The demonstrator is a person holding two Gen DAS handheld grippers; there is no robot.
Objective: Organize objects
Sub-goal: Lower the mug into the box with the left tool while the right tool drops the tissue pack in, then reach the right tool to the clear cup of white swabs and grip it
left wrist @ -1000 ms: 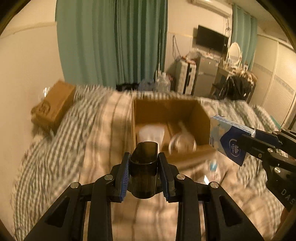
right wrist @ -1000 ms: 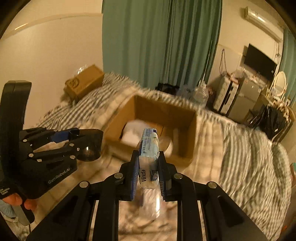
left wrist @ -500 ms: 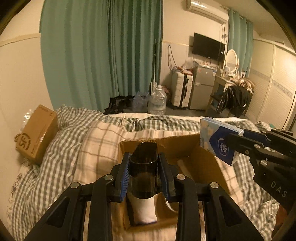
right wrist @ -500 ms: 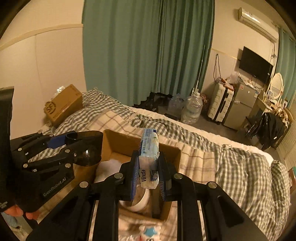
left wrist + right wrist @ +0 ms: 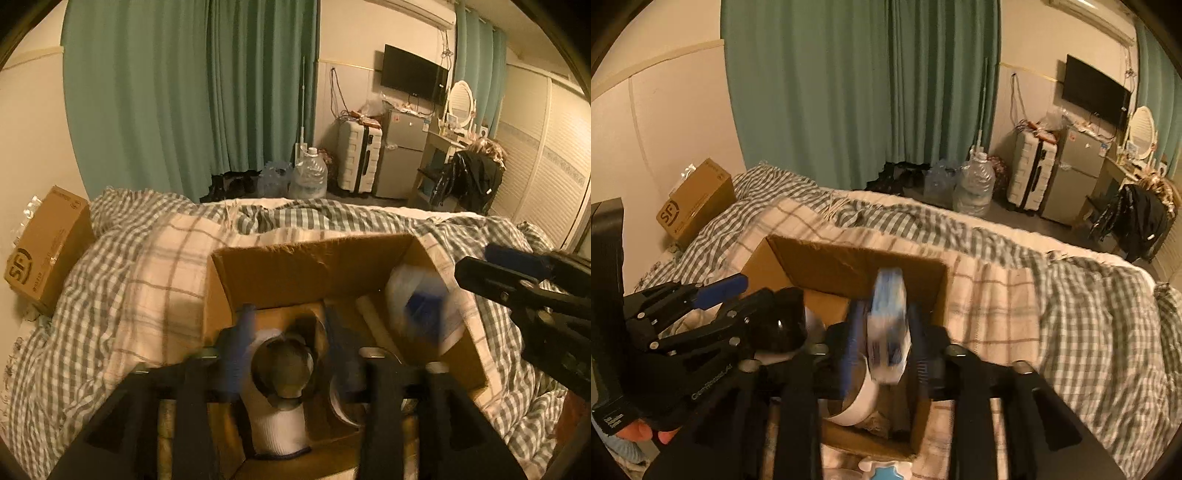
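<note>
An open cardboard box (image 5: 314, 266) lies on the bed; it also shows in the right wrist view (image 5: 849, 266). My left gripper (image 5: 286, 332) is open over the box, and the dark cup (image 5: 282, 369) is loose between its spread fingers, dropping inside. My right gripper (image 5: 882, 325) is open over the box's right side, and the blue and white tissue pack (image 5: 888, 325) is blurred between its fingers, falling. The pack (image 5: 424, 306) shows blurred inside the box in the left wrist view. A white sock-like item (image 5: 277, 432) and a round bowl (image 5: 857, 402) lie in the box.
The bed has a grey checked quilt (image 5: 110, 295). A closed cardboard parcel (image 5: 44, 251) sits at the bed's far left by the wall. Water jugs (image 5: 308, 177), a suitcase (image 5: 360, 158) and a small fridge (image 5: 400, 155) stand beyond the bed. A blue and white item (image 5: 886, 470) lies in front of the box.
Both grippers moved down over the box and opened. The dark cup and the tissue pack have left their grips and drop into the box.
</note>
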